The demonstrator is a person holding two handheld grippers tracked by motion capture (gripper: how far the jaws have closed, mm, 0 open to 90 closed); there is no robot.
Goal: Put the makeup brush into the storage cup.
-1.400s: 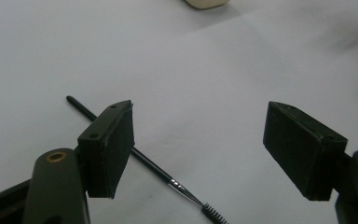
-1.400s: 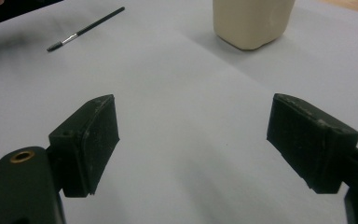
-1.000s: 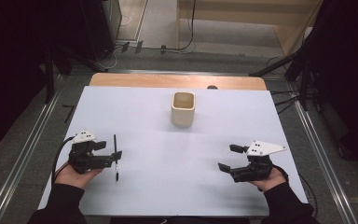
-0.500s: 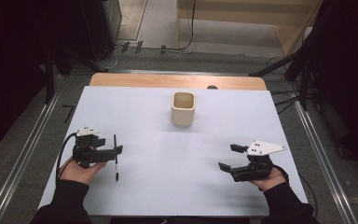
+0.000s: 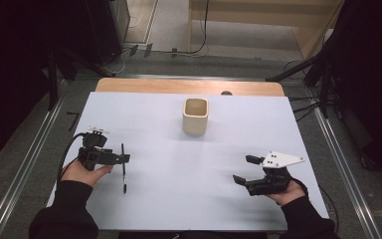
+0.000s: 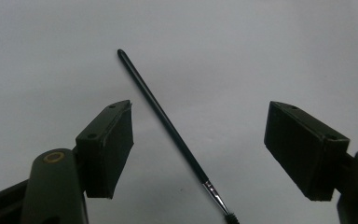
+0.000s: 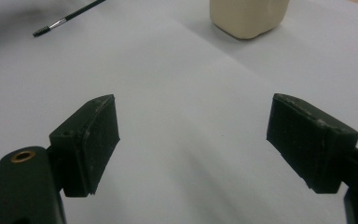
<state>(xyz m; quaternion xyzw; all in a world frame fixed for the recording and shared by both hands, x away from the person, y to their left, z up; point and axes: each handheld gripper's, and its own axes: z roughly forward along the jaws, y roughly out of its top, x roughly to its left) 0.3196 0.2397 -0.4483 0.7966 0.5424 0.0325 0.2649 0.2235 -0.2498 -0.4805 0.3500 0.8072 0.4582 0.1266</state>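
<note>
One white table sheet (image 5: 179, 164); cream square ceramic cup (image 5: 195, 116) toward its far edge. My right gripper (image 5: 243, 170) gapes, empty. My left gripper (image 6: 198, 144) spread, straddling the thin black paintbrush (image 6: 168, 126), which lies flat, ungrasped.

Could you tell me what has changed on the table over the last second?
The left gripper has edged forward, so its open jaws now stand either side of the paintbrush, which lies flat, not yet gripped. The brush itself, the cream cup and the right gripper, open and resting near the table's right front, stayed as they were.
</note>
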